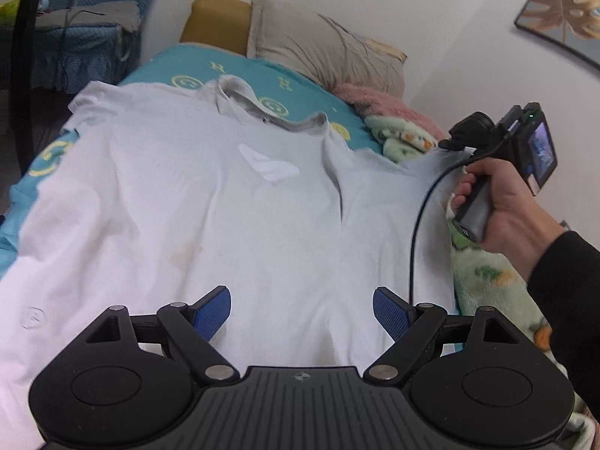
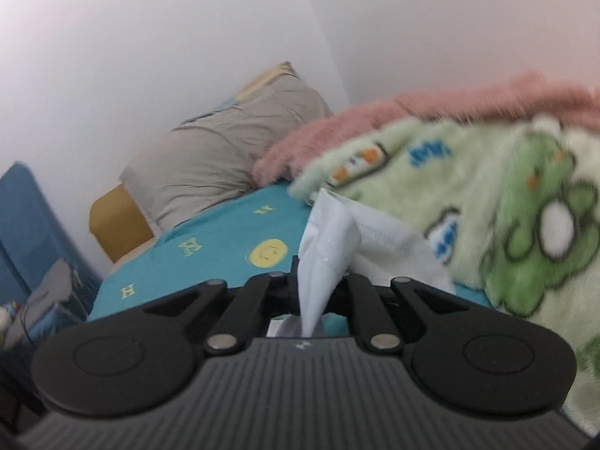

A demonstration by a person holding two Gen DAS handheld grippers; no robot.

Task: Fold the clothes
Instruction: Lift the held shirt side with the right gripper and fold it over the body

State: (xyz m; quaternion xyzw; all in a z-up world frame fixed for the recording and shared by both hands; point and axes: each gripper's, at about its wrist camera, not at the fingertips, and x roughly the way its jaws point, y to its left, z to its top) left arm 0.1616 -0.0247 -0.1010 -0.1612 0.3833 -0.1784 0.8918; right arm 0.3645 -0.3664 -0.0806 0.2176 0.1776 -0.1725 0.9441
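Bed with teal sheet (image 1: 232,63), one grey pillow (image 1: 322,45), one green fleece blanket (image 2: 506,202) against the white wall. One white T-shirt (image 1: 225,206) spread flat, collar toward the pillow. Left claw (image 1: 302,313) gaping wide over the hem, holding nothing. Right claw (image 2: 318,281) pinched tight on one sleeve (image 2: 333,232), lifted off the sheet

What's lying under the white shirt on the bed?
The white shirt lies on a teal sheet with yellow prints, its right sleeve edge over the green fleece blanket. Anything beneath its middle is covered.
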